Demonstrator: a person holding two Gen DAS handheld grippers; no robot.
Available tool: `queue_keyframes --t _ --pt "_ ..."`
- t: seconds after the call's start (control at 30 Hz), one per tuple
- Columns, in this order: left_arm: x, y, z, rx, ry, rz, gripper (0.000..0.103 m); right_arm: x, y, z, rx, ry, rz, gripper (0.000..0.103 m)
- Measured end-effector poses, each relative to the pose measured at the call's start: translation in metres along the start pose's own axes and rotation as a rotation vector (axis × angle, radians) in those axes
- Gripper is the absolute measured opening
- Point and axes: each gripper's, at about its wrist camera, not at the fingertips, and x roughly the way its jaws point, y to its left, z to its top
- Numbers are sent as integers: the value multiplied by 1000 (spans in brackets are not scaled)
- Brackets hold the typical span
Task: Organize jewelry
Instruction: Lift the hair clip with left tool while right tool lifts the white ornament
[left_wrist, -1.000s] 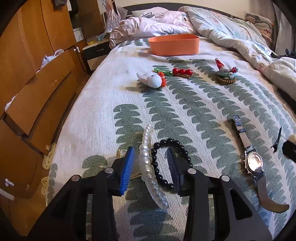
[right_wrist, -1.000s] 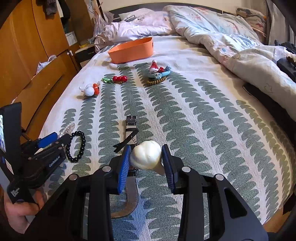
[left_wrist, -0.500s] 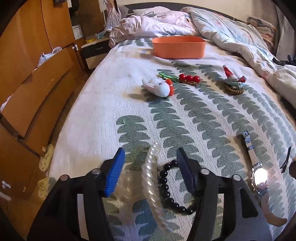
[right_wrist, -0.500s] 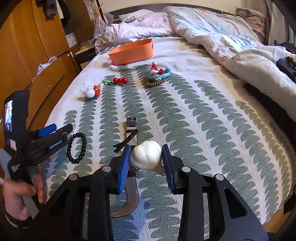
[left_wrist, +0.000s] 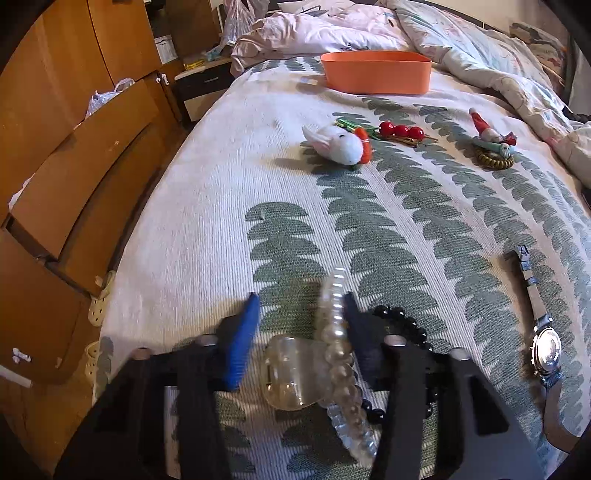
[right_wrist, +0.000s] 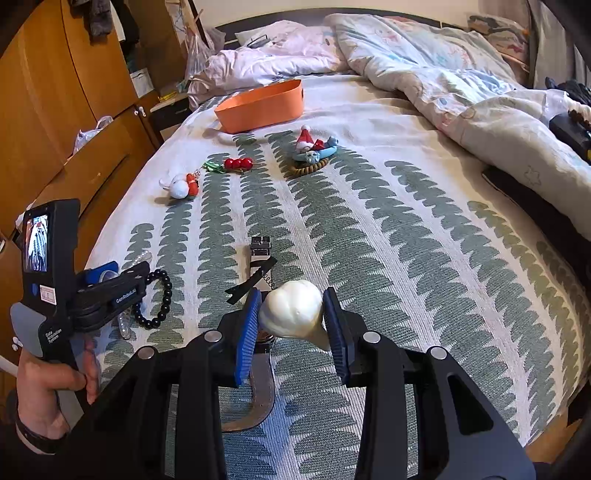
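A pearl-trimmed clear hair claw (left_wrist: 332, 354) sits between the fingers of my left gripper (left_wrist: 301, 306). Its jaws are closing; the right pad is against the pearl row and a sliver of bedspread shows beside the left pad. A black bead bracelet (left_wrist: 402, 325) lies just right of it. In the right wrist view the left gripper (right_wrist: 125, 267) is low over the bed, held in a hand. My right gripper (right_wrist: 291, 295) is shut on a cream shell-shaped piece (right_wrist: 291, 314) above a wristwatch (left_wrist: 546, 350). The orange bin (left_wrist: 375, 72) stands at the far end of the bed.
A white plush bird (left_wrist: 338, 142), a red berry clip (left_wrist: 400, 130) and a Santa figure on a brown coil (left_wrist: 493, 142) lie before the bin. A black hair clip (right_wrist: 251, 282) rests on the watch strap. Wooden drawers (left_wrist: 85, 177) flank the left; a bunched duvet (right_wrist: 461, 92) lies right.
The left jaws spread wide, then narrowed around the hair claw, which has turned so its clear body shows. The left gripper shifted forward a little. The right gripper stayed still with the shell piece.
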Motion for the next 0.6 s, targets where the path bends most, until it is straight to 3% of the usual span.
queue_keyframes --t 0.3,0.6 --pt "-10 -4 -1 -12 -6 -24 36 0 1 1 1 -2 -1 35" --pt "-33 2 7 -35 -67 -49 35 -7 -1 4 10 -33 0 35"
